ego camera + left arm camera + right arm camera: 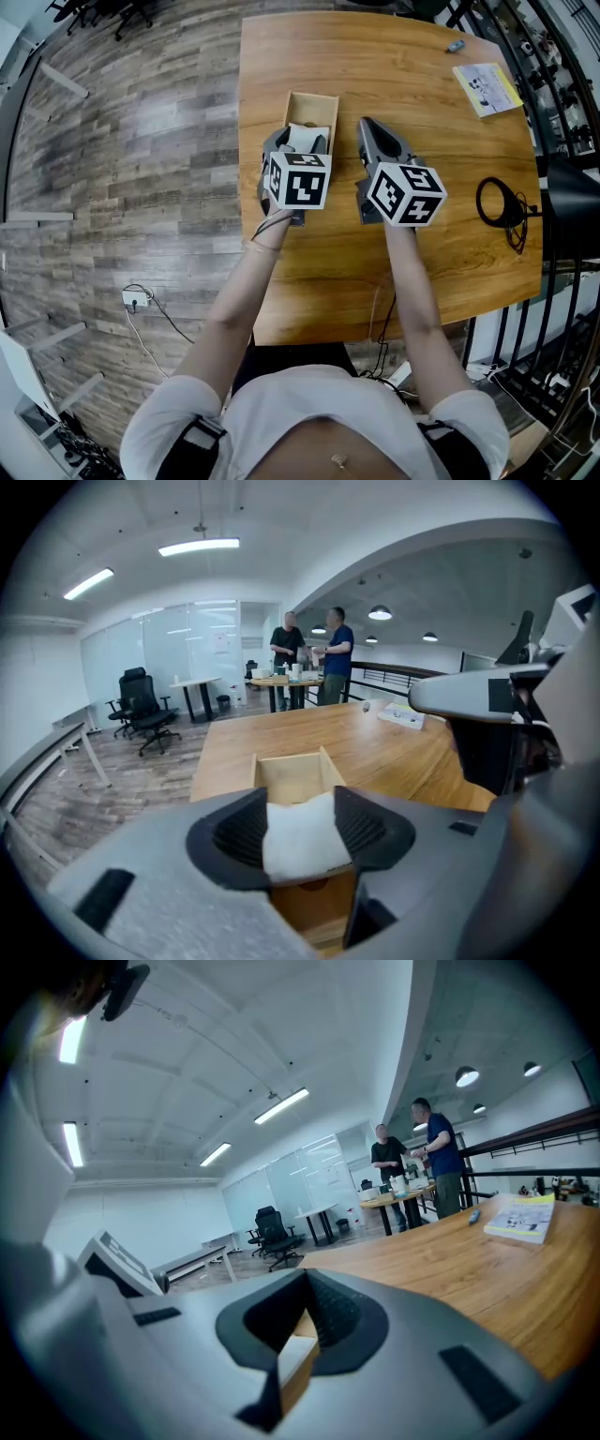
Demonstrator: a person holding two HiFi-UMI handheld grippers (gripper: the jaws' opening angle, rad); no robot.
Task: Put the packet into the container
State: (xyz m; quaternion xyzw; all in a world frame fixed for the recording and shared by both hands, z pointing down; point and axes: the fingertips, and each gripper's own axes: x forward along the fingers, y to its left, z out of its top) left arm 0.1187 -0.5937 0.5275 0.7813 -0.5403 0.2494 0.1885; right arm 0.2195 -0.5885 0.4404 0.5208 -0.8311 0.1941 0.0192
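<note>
The print on the yellow booklet [487, 88] at the desk's [394, 75] far right corner was too small to be read. The white packet [298, 834] was clamped between the pads of the left gripper [300, 803], held over the near end of the open wooden container [291, 769] by the desk's left edge. The right gripper [305, 1279], clenched on nothing, was held just beside the container. A black cable [502, 208] was coiled at the right edge.

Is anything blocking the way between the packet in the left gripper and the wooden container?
Nothing visible. The left gripper holds the packet just above the open container, and the part of its interior in view looks bare. The right gripper sits shut beside it, off the path.
</note>
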